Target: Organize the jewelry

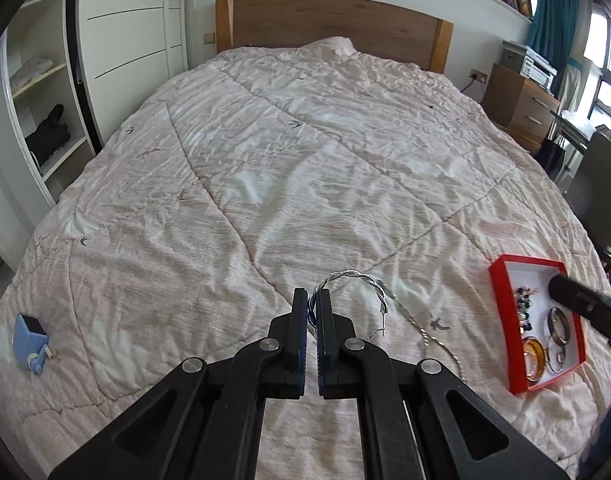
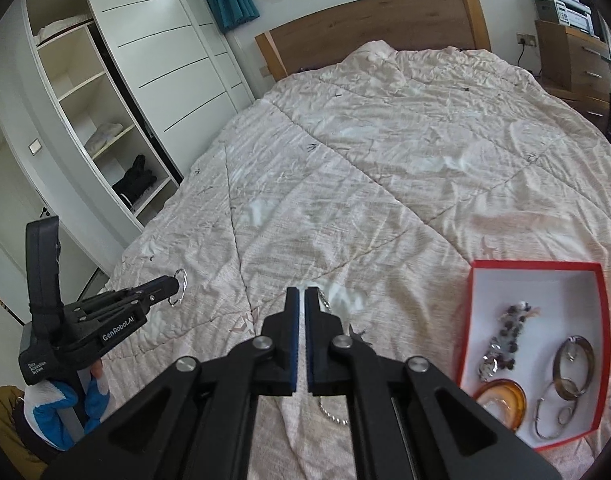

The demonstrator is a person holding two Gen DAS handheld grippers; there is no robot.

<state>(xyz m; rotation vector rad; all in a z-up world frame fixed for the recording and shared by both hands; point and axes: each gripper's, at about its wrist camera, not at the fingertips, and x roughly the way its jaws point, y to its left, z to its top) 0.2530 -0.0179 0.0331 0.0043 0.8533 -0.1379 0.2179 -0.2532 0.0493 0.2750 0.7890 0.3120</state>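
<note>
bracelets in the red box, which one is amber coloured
The amber bangle in the red box's near corner. It is translucent orange; the dark bangle and silver hoop beside it are metallic, and the beaded bracelet is dark-speckled.

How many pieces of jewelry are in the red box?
4: a beaded bracelet in the middle, an amber bangle at the near left, a brown bangle on the right, a silver bangle nearest. Smaller pieces may hide.

A bed [image 1: 265, 140] with a quilted cover bears a red box [image 1: 501, 304], a silver chain [image 1: 437, 344] and a blue gadget [image 1: 31, 340].

Box [image 1: 501, 312] on bed [image 1: 265, 160], right
</note>
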